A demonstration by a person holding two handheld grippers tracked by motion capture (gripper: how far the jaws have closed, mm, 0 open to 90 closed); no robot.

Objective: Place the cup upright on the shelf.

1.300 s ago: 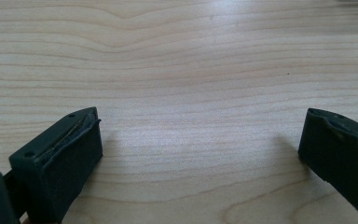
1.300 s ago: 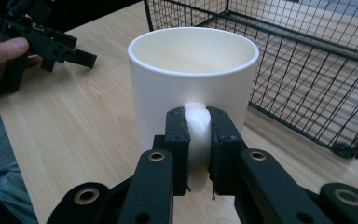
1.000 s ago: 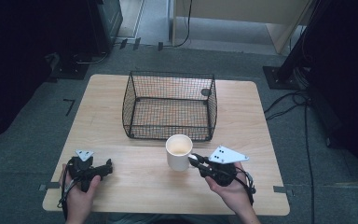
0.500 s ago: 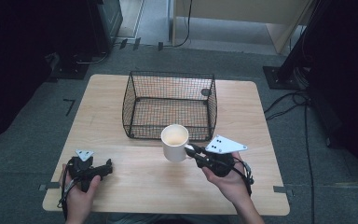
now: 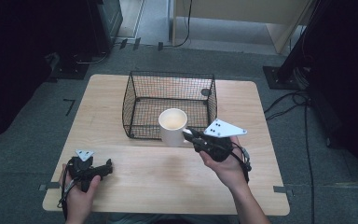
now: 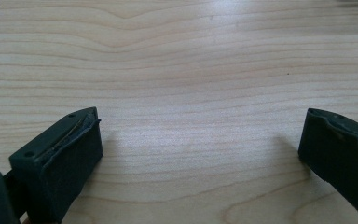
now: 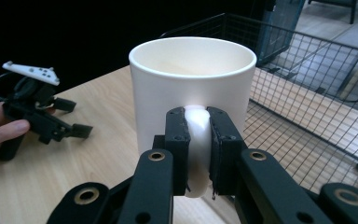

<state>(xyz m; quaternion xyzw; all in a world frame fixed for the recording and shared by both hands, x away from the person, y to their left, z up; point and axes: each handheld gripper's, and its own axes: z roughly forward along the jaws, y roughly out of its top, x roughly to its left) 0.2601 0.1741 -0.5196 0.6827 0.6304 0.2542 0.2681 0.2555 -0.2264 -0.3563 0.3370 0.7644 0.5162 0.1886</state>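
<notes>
Standing on grey floor, the wooden bench [image 5: 135, 182] carries a wire basket [image 5: 140, 100] near its far edge. The right gripper [image 5: 189, 136] clamps the upright white mug's [image 5: 172, 127] handle at the basket's front; the left gripper [image 5: 106, 168] gapes by the near-left corner.

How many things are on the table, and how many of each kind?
Mugs: 1, the white mug, held by its handle in the right gripper.
Wire baskets: 1, the black basket.
Grippers: 2, counting the left gripper.
Total: 4.
</notes>
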